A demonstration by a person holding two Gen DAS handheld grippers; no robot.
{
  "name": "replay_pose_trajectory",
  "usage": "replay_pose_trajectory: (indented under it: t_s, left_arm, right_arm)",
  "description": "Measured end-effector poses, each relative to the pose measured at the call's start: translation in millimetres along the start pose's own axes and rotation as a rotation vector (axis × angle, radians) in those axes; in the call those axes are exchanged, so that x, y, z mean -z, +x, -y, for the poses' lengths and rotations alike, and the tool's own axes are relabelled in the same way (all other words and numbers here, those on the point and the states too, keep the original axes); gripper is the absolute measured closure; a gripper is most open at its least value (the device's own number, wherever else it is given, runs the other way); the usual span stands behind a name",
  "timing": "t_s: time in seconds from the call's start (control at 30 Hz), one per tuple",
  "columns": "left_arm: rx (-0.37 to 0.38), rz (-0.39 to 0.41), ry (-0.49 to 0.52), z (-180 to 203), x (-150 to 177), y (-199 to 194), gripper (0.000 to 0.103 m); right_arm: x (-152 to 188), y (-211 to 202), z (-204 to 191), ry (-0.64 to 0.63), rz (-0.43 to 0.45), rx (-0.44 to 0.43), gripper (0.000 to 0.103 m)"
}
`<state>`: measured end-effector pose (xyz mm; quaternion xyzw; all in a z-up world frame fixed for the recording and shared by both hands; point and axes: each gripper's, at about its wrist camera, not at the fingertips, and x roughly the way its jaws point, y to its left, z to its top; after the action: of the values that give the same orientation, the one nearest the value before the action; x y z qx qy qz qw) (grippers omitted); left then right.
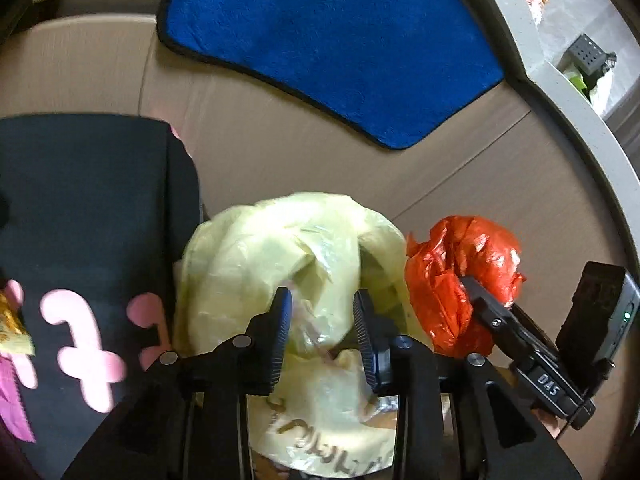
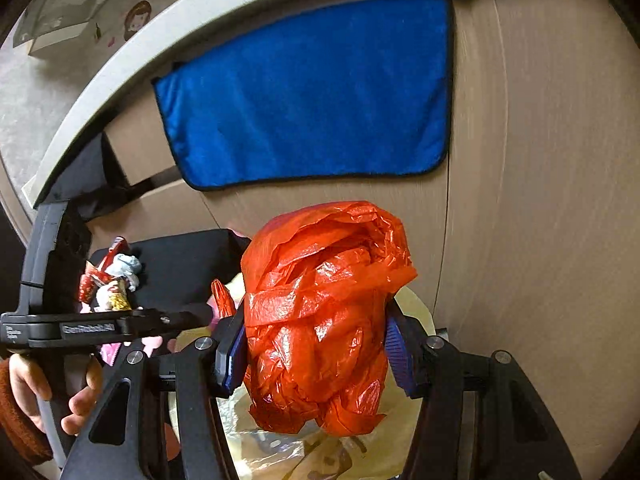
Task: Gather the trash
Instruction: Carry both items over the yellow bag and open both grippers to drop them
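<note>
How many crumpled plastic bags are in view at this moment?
2. The crumpled red plastic bag is clamped in the right tool; the pale yellow plastic bag is gripped by the left tool, beside the red one. More may be hidden beneath.

A blue cloth (image 1: 332, 46) (image 2: 308, 92) with dark edging is laid flat on a brown wood-grain floor (image 1: 460, 184) (image 2: 540, 160).

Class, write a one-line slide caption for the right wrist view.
Right gripper clamps a crumpled red plastic bag above a pale yellow bag, blue cloth beyond.
</note>
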<state>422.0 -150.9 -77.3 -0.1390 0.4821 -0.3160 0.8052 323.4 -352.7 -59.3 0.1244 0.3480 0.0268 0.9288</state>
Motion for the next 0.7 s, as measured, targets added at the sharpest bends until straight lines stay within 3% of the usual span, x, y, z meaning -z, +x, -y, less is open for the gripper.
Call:
replay_pose_trajectory:
  t_s: [0.1, 0.33, 0.5, 0.7]
  left_arm:
    - [-0.062, 0.055, 0.061, 3, -1, -17, 0.066]
    - [-0.323, 0.198, 0.239, 12, 21, -52, 0.066]
    - [-0.377, 0.240, 0.285, 15, 39, -69, 0.066]
    - [-0.386, 0.243, 0.264, 7, 54, -81, 0.066]
  right_arm:
    - [6, 12, 0, 0.005, -0.021, 0.002, 0.049]
    - [22, 35, -3, -0.008, -0.059, 0.041, 0.045]
    - [31, 37, -8, -0.022, -0.067, 0.052, 0.031]
    - [35, 18, -19, -0.052, -0.033, 0.081, 0.030]
